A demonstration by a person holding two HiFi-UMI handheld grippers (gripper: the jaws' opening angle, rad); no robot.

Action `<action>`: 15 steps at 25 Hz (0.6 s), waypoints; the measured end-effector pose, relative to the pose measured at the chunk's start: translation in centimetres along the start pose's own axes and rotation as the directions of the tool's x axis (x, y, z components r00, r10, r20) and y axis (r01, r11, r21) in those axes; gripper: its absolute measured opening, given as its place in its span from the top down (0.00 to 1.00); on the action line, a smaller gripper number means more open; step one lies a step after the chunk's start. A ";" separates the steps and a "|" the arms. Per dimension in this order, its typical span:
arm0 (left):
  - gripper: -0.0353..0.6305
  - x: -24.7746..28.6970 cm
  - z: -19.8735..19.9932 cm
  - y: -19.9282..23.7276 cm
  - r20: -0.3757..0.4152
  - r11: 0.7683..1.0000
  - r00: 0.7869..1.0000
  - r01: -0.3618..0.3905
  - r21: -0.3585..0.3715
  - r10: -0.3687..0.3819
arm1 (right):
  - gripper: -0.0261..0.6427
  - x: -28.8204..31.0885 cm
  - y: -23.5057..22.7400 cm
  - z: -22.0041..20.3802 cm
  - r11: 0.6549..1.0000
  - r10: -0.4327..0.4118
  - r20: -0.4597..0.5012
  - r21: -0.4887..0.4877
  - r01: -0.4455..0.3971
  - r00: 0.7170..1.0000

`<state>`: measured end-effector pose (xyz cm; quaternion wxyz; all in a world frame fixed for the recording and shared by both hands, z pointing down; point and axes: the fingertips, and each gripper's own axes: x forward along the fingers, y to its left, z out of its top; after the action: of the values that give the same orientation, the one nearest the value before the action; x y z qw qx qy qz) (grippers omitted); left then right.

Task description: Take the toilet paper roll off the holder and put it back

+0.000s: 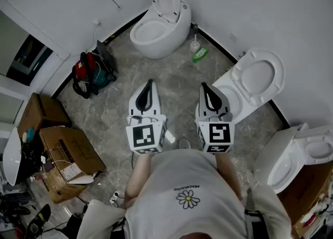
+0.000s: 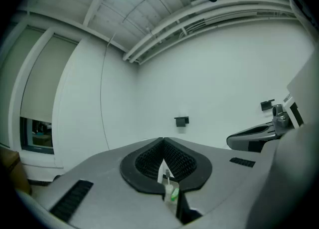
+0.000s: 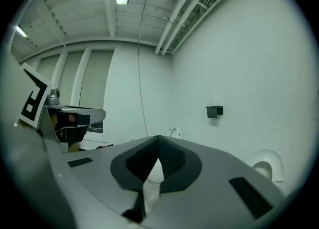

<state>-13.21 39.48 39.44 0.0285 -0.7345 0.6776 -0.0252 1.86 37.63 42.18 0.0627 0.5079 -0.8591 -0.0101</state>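
Ahead, toilet brush (image 1: 196, 38) upright in stand (image 1: 194, 48)

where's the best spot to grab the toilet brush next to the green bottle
Probably its thin handle, which stands upright out of the white cup. Come in from the open floor side, jaws level across the handle; the wall sits close behind it.

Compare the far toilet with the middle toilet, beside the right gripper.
The far toilet is egg-shaped with a narrow oval lid; the middle toilet has a wide round lid. The far toilet shows whole; the middle toilet is partly hidden by the right gripper. Both are white, lids raised.
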 end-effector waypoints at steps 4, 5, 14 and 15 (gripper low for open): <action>0.92 -0.6 -0.5 0.1 0.002 1.000 1.000 0.010 0.003 -0.010 | 0.95 -0.3 0.3 -0.4 1.000 0.005 -0.022 -0.002 -0.005 1.000; 0.92 -0.6 -0.6 0.2 0.001 1.000 1.000 0.009 0.001 -0.009 | 0.95 -0.3 0.5 -0.5 1.000 0.008 -0.027 -0.006 -0.008 1.000; 0.92 -0.5 -0.9 1.1 0.003 1.000 1.000 -0.009 -0.013 0.009 | 0.95 -0.2 1.3 -0.6 0.999 0.034 -0.005 0.012 -0.034 0.999; 0.92 -0.4 -0.9 1.0 0.005 1.000 1.000 -0.008 -0.013 0.008 | 0.95 -0.2 1.2 -0.6 1.000 0.030 -0.005 0.006 -0.030 1.000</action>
<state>-14.31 39.83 40.28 0.0253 -0.7319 0.6807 -0.0188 1.01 38.40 42.86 0.0634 0.4951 -0.8665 -0.0053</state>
